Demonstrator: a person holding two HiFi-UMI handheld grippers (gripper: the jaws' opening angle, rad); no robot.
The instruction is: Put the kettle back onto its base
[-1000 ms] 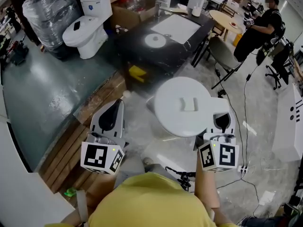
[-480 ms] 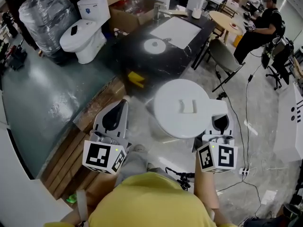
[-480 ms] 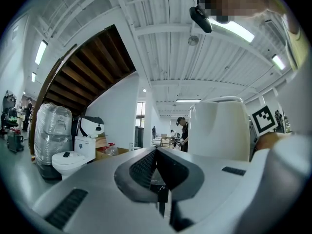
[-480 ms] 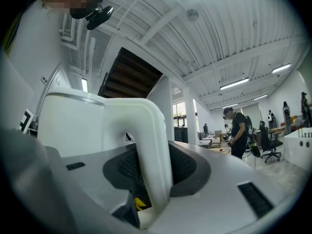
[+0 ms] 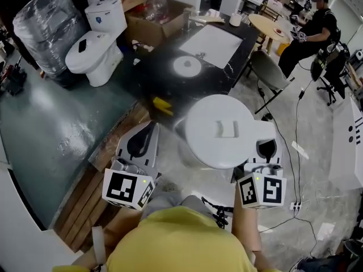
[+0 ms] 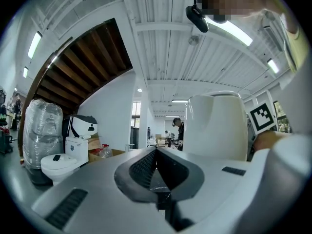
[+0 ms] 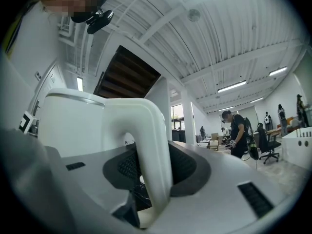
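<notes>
A white kettle [image 5: 221, 130] hangs above the floor in the head view, lid up. My right gripper [image 5: 265, 147] is shut on its curved handle [image 7: 146, 150], which runs up between the dark pads, with the kettle's body [image 7: 73, 126] to the left. The round white base [image 5: 187, 67] lies on the black marble table [image 5: 170, 86] ahead of the kettle. My left gripper [image 5: 139, 141] stays to the kettle's left, jaws met at the tips and nothing in them [image 6: 156, 152]. The kettle [image 6: 217, 126] shows to its right.
A white sheet [image 5: 212, 37] lies on the table past the base. A toilet [image 5: 93, 33], a wrapped bundle [image 5: 42, 21] and a cardboard box [image 5: 150, 16] stand at the left. A chair [image 5: 266, 67], a round table [image 5: 271, 27] and a seated person [image 5: 309, 33] are at the right. Wooden planks [image 5: 108, 146] and cables [image 5: 283, 169] lie on the floor.
Both grippers and the kettle have moved forward together toward the black table, which now sits nearer in the head view. The grip on the handle is unchanged.
</notes>
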